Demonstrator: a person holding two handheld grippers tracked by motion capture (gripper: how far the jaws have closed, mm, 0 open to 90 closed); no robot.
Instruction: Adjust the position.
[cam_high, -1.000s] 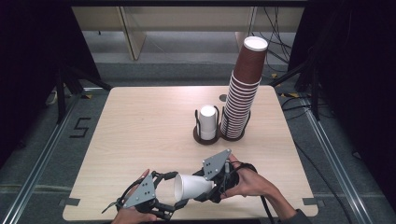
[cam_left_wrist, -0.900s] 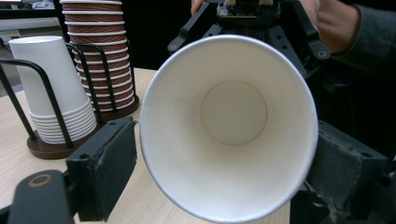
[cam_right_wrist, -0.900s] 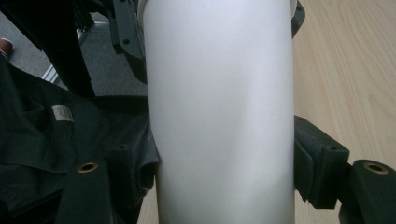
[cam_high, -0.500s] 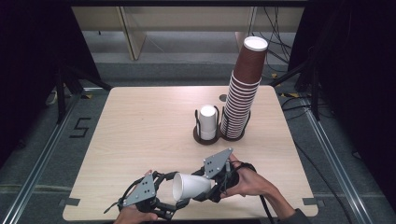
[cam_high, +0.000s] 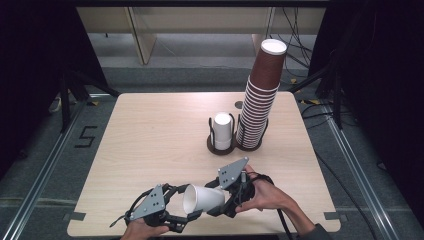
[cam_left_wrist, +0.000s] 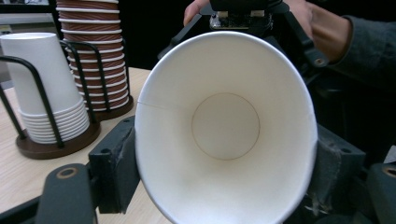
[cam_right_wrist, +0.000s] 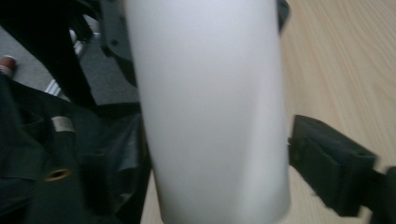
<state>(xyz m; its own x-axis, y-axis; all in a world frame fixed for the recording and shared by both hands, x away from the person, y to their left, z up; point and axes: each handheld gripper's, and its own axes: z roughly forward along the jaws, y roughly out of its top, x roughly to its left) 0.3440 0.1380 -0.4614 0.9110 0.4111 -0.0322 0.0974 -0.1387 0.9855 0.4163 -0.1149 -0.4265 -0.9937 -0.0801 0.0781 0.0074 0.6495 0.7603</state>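
**White cup passing between two grippers**

Low in the frame of the high view, near the front edge of the counter, a white cup lies on its side in the air between the two grippers, mouth toward the left gripper and base toward the right gripper. From the left gripper view, the cup sits with its rim squeezed between the two black jaws, which are clamped on it; the round mouth is pressed slightly oval. From the right gripper view, the cup fills the middle, one jaw close at its right side and the other dark against its left; whether those jaws are pressing the wall or just flanking it, I cannot tell.

The step looks like a handover or a pulling-apart of nested cups. To do it well, the grip should stay light, since thin paper buckles easily at the rim; hold nearer the stiff base ring, keep both grippers in line with the cup's axis, and release one side only once the other is firm.

The cup is smooth matte paper, tapered, with a faint side seam and a flat round bottom. Upper right of centre in the high view, a short white stack sits in a black wire holder, beside a tall leaning stack of ribbed brown cups. The counter is pale wood grain.
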